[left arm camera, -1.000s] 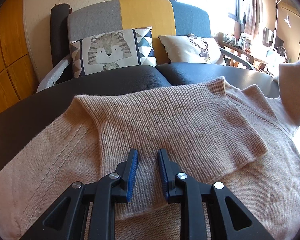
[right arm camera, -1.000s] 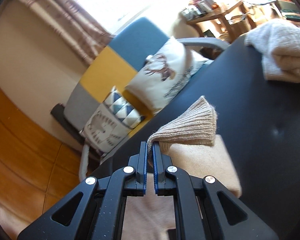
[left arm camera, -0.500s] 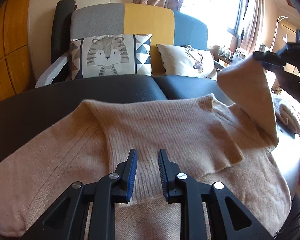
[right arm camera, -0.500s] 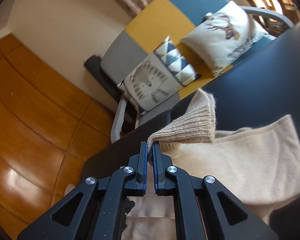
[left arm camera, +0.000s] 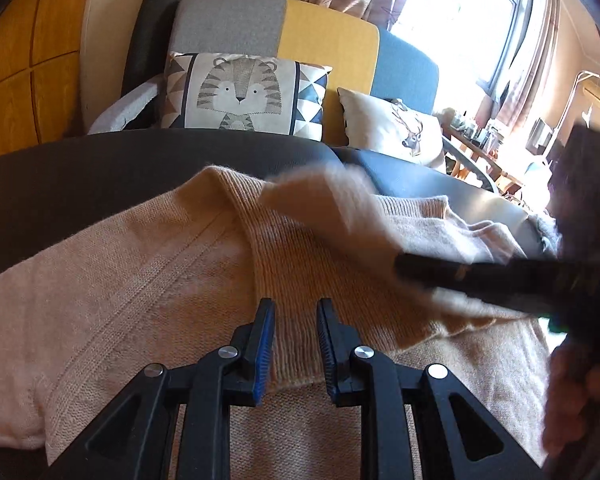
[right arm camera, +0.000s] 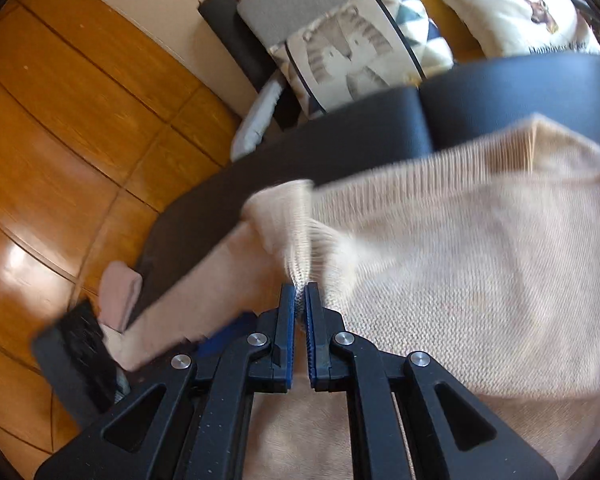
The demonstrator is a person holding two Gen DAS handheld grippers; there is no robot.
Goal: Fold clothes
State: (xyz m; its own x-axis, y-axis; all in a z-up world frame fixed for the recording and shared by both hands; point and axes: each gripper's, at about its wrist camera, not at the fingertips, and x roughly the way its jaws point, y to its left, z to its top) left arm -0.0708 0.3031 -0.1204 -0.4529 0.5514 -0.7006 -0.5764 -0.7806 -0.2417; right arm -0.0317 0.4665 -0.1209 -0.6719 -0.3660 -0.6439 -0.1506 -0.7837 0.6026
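The right gripper point(right arm camera: 301, 300) pinches the ribbed cuff point(right arm camera: 296, 240) of the beige knitted sweater point(left arm camera: 140, 280); the left gripper point(left arm camera: 294, 312) hovers narrowly parted over its folded sleeve.

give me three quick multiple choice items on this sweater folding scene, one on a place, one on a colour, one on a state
1. Where does the tiger cushion sit?
A. on the floor
B. on the sofa behind the dark surface
C. on the sweater

2. What colour is the sweater?
A. beige
B. navy
C. green

3. What is the right tool doing?
A. gaping wide over the sweater
B. shut on nothing
C. pinching a ribbed cuff

Answers:
1 B, it leans on the backrest beyond the dark surface.
2 A, the knit is pale beige in both views.
3 C, the blue pads close on ribbed fabric.
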